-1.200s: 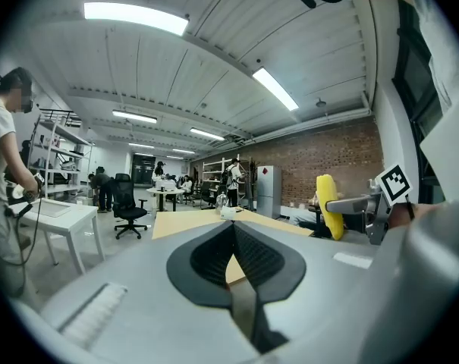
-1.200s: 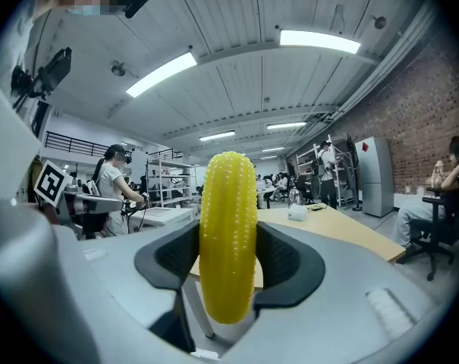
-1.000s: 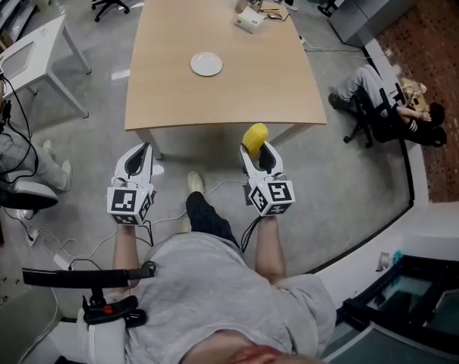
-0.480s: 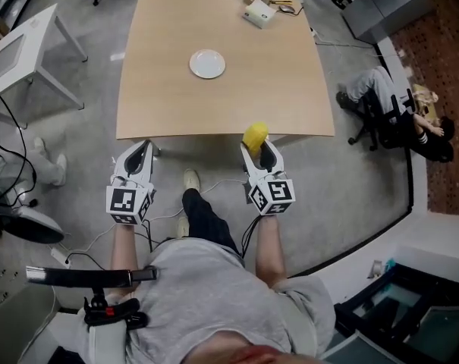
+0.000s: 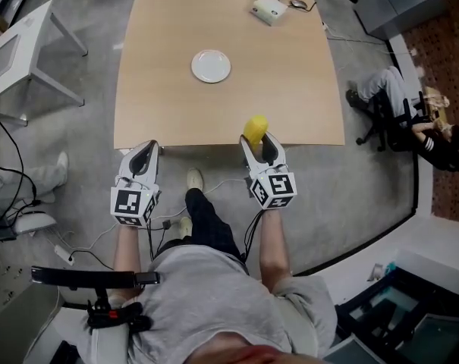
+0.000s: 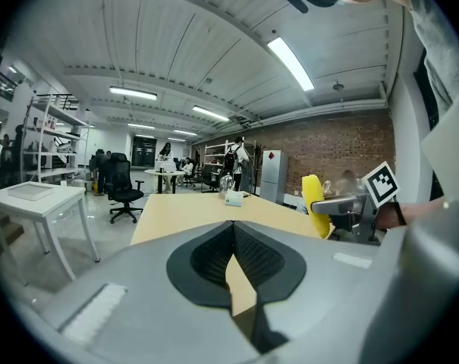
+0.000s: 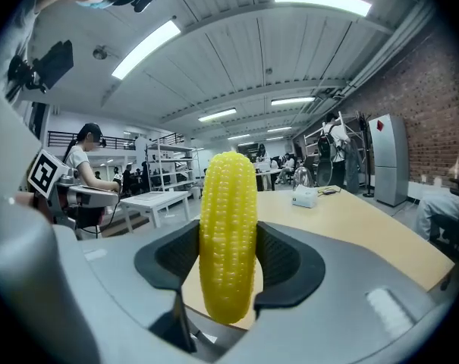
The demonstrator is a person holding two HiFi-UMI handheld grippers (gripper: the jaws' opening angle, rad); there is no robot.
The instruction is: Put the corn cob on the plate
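Note:
A yellow corn cob stands upright between the jaws of my right gripper, which is shut on it. In the head view the corn cob pokes out over the near edge of the wooden table, ahead of the right gripper. A small white plate sits near the middle of the table, far ahead and to the left. My left gripper is shut and holds nothing, just short of the table's near left corner. The left gripper view shows the left gripper with the corn cob off to its right.
A white box and small items lie at the table's far right. A white side table stands at the left. A person sits on a chair on the right. Cables trail on the floor beside my leg.
Both grippers have moved forward towards the table's near edge. The corn cob now sits over the table's edge. The jaws look the same.

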